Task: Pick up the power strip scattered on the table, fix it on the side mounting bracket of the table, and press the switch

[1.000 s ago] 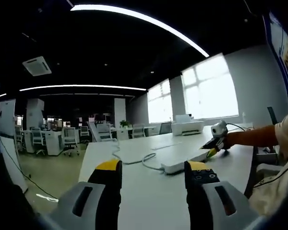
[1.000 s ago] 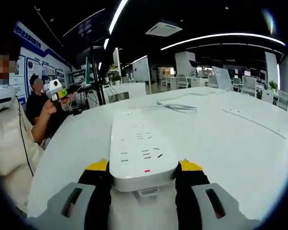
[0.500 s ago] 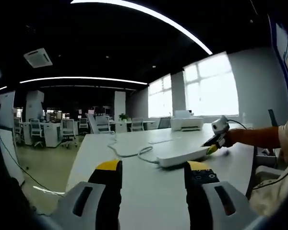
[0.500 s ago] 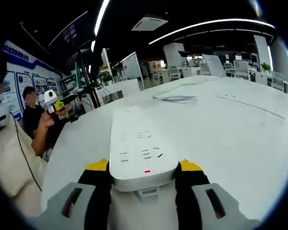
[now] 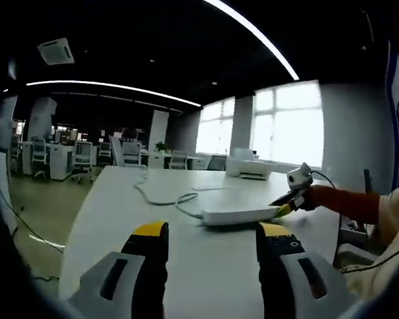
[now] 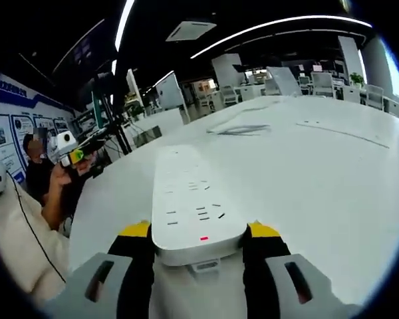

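Holding: the right gripper [image 6: 198, 247] has the strip [image 6: 194, 203] by its near end, with the body reaching away over the table [image 6: 332, 179]; this is the pick-up step, and the strip looks lifted clear or nearly so, though I cannot tell for sure.

Left gripper: the left gripper [image 5: 213, 232] hovers above the near part of the table [image 5: 120, 219], jaws apart with nothing between them, well short of the strip.

Cord: in the left gripper view the cord [image 5: 163, 199] loops across the tabletop from far left and runs into the strip's left end.

Strip: in the left gripper view the strip [image 5: 238, 214] lies crosswise in mid-scene, its right end in the other gripper [image 5: 287, 200], held by a hand in an orange sleeve [image 5: 339, 203].

Right jaws: clamped on the strip's near end, one yellow-tipped jaw against each long side.

Switch: a small red mark [image 6: 203, 237] sits on the strip's top face, just above the clamped end; it may be the switch or its lamp, too small to tell.

Sockets: rows of slots run along the top face, which is turned up.

Bracket: I cannot make out a mounting bracket on the table side.

Bystanders: at the left of the right gripper view, a person holds another gripper [image 6: 70, 149].

Next move: carry the strip to the table's side, keeping the clamp firm and minding the trailing cord; then line it up with the bracket. The free left gripper seems best placed to steady it or press the switch.
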